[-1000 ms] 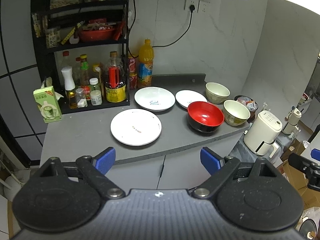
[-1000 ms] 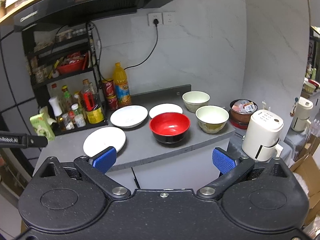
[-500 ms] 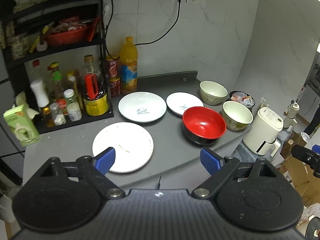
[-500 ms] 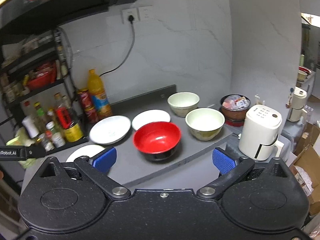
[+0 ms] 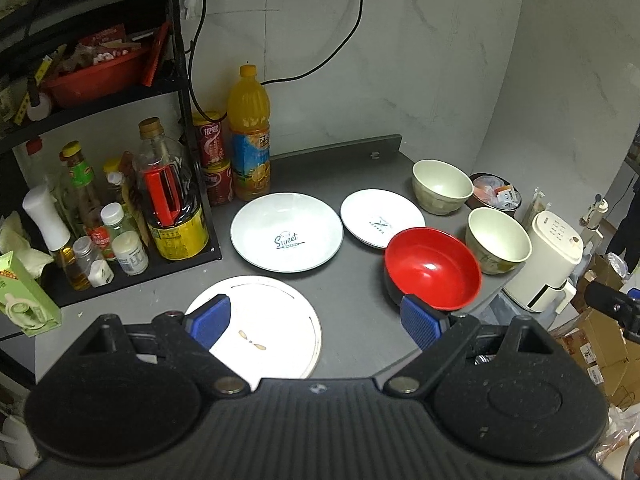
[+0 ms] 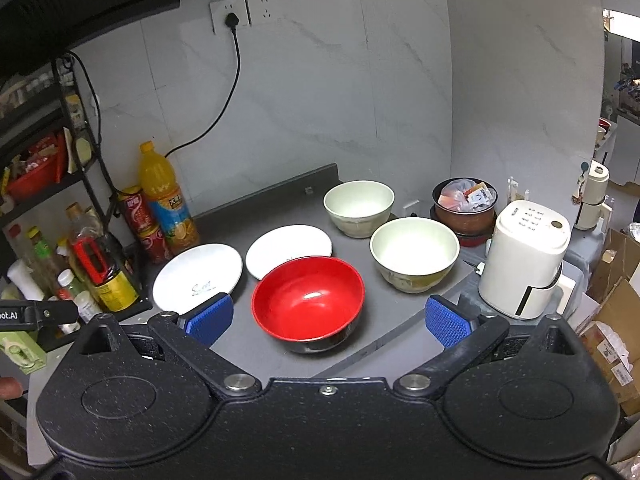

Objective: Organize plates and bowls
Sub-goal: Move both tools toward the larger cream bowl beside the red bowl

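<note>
Both grippers closing in on grey counter (image 5: pixel 352 292) versus 1 s ago; approach starting, 0 items stacked.
Left gripper (image 5: pixel 316 320) spread wide, empty, hovering over flat white round plate (image 5: pixel 276 328) at front edge.
Right gripper (image 6: pixel 328 316) spread wide, empty, framing glossy red round bowl (image 6: pixel 308 300) near front edge.

**Three plates and three bowls on the bench**

Plates: three, all white. One flat plate (image 5: pixel 256 328) at the front, one "Sweet" plate (image 5: pixel 286 232) behind it, one smaller plate (image 5: pixel 380 218) to the right.

Bowls: three. One red bowl (image 6: pixel 308 300) and two cream bowls, the nearer cream bowl (image 6: pixel 414 252) and the farther cream bowl (image 6: pixel 358 206).

Other items counted: one orange drink bottle (image 5: pixel 249 132), two red cans (image 5: pixel 212 158) stacked one on the other, one cream kettle-like appliance (image 6: pixel 524 258), one dark pot of packets (image 6: pixel 465 204), and one green carton (image 5: pixel 24 298). The bottles on the rack are too crowded to count.
</note>
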`<state>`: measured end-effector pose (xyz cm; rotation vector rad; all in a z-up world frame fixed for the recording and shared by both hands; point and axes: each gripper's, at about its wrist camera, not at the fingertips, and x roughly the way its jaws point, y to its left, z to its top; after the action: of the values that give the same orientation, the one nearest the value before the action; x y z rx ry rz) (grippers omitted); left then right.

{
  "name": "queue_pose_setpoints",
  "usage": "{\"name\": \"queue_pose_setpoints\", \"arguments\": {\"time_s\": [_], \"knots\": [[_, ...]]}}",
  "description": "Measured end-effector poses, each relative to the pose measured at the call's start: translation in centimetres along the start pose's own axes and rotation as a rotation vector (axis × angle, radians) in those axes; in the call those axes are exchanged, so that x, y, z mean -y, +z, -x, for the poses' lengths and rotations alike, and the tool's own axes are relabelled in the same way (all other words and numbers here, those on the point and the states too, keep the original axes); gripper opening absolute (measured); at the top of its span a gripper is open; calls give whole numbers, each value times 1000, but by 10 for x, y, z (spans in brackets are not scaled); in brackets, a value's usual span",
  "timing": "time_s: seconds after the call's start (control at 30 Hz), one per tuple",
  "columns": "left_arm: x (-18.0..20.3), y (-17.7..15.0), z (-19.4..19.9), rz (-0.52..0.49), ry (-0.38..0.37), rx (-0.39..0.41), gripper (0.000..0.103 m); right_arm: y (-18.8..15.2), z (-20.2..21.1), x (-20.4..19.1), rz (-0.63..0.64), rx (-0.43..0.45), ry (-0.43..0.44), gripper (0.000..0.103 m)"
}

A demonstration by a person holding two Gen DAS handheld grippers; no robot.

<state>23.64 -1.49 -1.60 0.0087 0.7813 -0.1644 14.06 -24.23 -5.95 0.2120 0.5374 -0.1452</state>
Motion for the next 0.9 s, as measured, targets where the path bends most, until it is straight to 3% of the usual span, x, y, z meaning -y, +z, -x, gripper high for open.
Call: {"name": "queue_pose_setpoints", "arguments": {"time_s": [0.43,0.9], "knots": [[3,36,-53,15,11,-34,91,28,-65,18,-5,-28,-24,103],[54,85,-125,69,51,-48,90,78,-148,67,53,-71,61,103]]}}
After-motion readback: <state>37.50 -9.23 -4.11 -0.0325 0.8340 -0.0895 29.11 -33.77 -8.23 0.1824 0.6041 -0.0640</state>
